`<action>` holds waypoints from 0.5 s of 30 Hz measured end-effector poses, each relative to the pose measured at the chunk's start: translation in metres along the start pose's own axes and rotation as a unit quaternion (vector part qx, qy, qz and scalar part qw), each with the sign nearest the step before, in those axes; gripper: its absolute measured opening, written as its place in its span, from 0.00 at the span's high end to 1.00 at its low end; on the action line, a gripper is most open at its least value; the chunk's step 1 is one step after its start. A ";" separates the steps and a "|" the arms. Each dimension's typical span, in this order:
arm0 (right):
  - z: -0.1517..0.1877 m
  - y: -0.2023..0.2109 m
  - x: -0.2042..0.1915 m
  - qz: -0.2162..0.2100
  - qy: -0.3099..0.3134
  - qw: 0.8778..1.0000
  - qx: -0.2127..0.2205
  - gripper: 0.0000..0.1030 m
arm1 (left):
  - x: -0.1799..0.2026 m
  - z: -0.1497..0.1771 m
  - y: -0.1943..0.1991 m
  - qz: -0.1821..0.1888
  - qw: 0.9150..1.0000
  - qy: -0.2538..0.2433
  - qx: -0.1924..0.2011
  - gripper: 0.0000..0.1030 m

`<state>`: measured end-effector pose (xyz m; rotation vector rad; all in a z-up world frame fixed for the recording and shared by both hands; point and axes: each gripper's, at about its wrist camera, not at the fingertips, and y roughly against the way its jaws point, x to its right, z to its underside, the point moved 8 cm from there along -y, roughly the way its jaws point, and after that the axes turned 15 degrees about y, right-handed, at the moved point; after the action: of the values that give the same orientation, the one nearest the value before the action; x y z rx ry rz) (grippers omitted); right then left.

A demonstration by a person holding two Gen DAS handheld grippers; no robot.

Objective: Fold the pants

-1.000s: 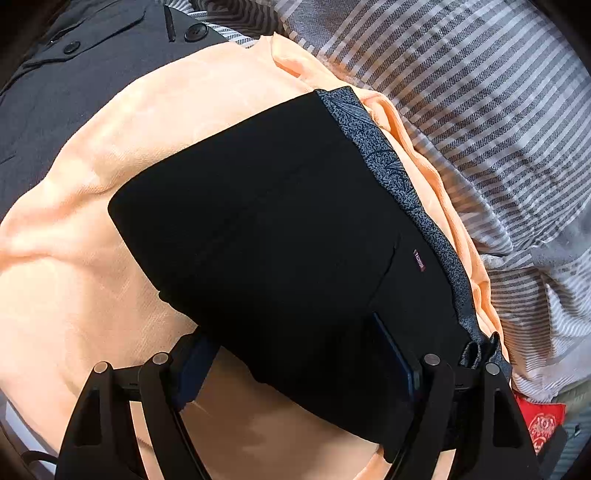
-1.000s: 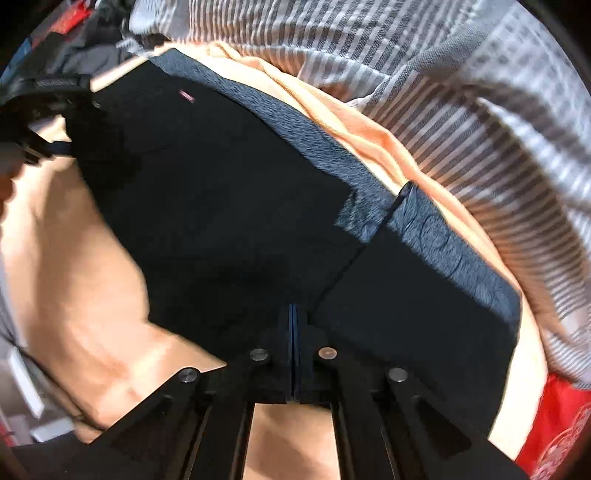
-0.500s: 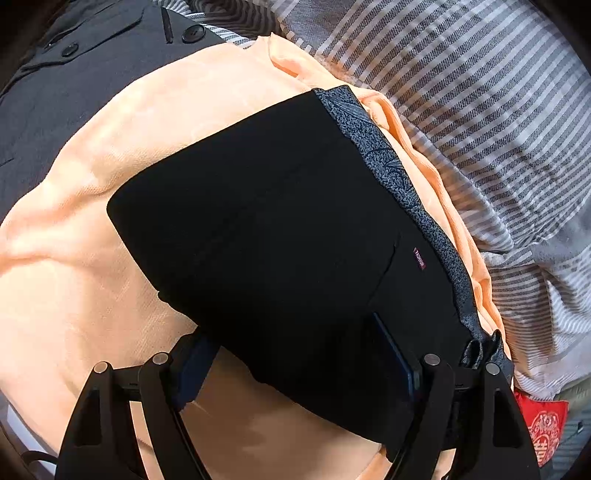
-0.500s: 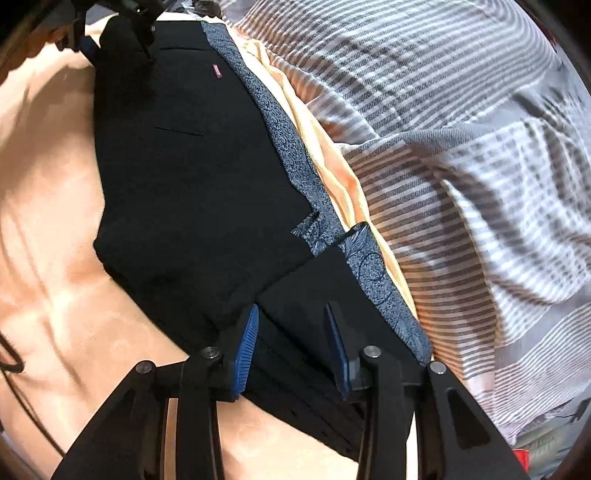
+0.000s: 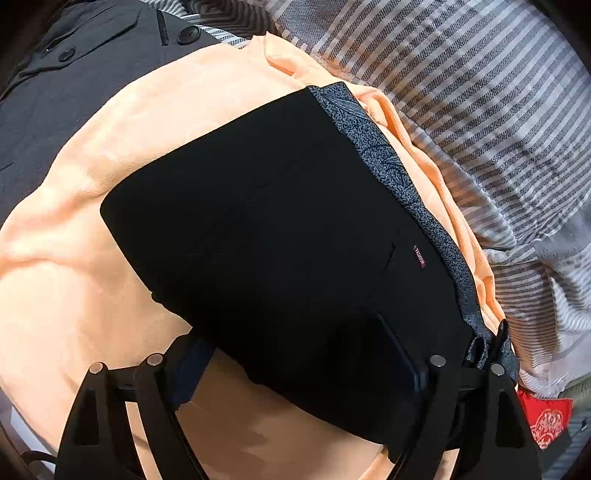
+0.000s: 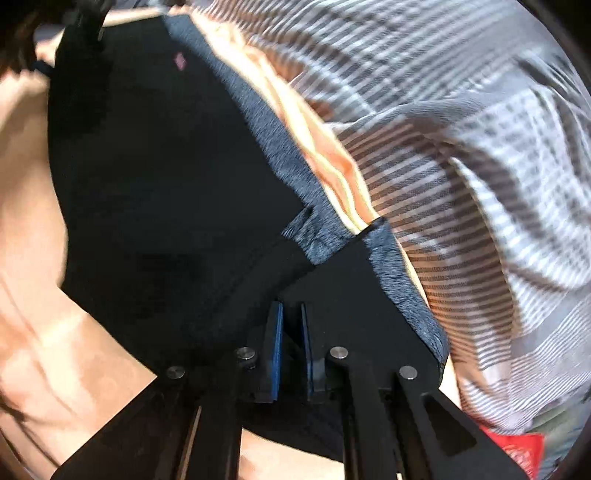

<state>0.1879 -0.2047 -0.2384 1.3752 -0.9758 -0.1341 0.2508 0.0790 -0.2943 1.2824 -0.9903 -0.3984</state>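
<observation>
Black pants [image 5: 280,236] with a grey patterned waistband [image 5: 399,184] lie folded on a peach cloth [image 5: 74,280]. My left gripper [image 5: 295,365] is open wide, its jaws on either side of the near edge of the pants. In the right wrist view the pants [image 6: 159,206] fill the middle, with a folded flap at the waistband end [image 6: 354,295]. My right gripper [image 6: 291,332] has its blue pads close together over the flap's edge; the view is blurred and black cloth sits between the pads.
A grey-and-white striped sheet [image 5: 480,110] lies beyond the pants on the right. A dark grey buttoned garment [image 5: 74,74] lies at the far left. A red patterned item [image 5: 546,421] sits at the lower right. The left gripper shows in the right wrist view [image 6: 85,22].
My right gripper opened half a second ago and has since narrowed again on the flap at the waistband end, moving fast. The left gripper and the pants stay put.
</observation>
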 end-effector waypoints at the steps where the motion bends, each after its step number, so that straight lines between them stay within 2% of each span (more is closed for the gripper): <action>1: 0.001 0.004 -0.002 -0.002 0.005 1.000 0.002 0.90 | 0.000 0.000 0.000 0.000 1.000 0.001 0.000 0.18; 3: 0.005 0.012 -0.008 0.018 0.028 0.999 0.008 0.90 | 0.000 0.000 0.000 0.000 1.000 0.001 0.001 0.18; 5: 0.008 0.009 -0.017 0.053 0.062 0.997 0.005 0.85 | 0.000 0.000 0.000 -0.001 1.000 0.000 0.000 0.18; 7: 0.012 -0.001 -0.024 0.073 0.088 0.993 -0.014 0.55 | 0.000 0.000 0.000 0.000 1.000 0.001 0.000 0.18; 10: 0.011 -0.006 -0.024 0.089 0.088 0.992 -0.008 0.55 | 0.001 0.001 -0.001 0.000 1.000 -0.002 0.000 0.18; 14: 0.006 -0.024 -0.024 0.104 0.094 0.990 -0.022 0.55 | 0.001 0.001 -0.001 -0.003 1.000 -0.005 0.002 0.18; 15: 0.005 -0.026 -0.025 0.097 0.093 0.991 -0.022 0.61 | 0.001 0.001 -0.001 -0.004 1.000 -0.005 0.002 0.18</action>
<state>0.1810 -0.1995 -0.2742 1.2210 -0.9388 0.1167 0.2505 0.0773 -0.2951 1.2894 -0.9951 -0.4088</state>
